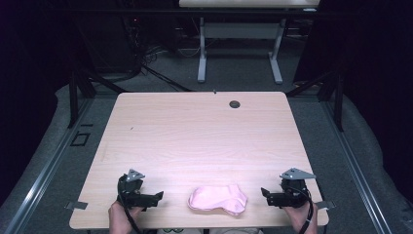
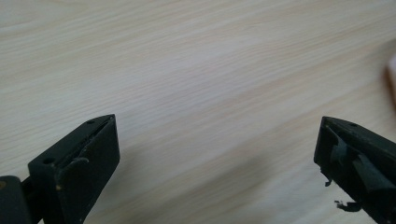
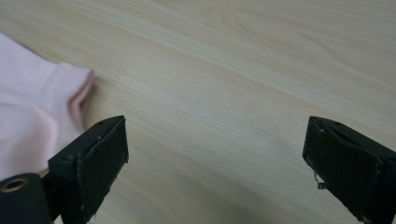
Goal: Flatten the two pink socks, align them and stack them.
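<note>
Both grippers sat wide open, holding nothing, flanking the folded pink sock [image 1: 217, 199].
We judged our left gripper [image 1: 155, 197] and right gripper [image 1: 266, 194] should clear the tabletop [image 1: 204, 131] edge without nudging it.

Pale pink sock [image 1: 217, 199] on a light wood-grain table [image 1: 195, 131]

No readable text, labels or signs.

gripper [image 3: 215, 154] agape (nothing between), pink sock [image 3: 32, 116] left
</note>
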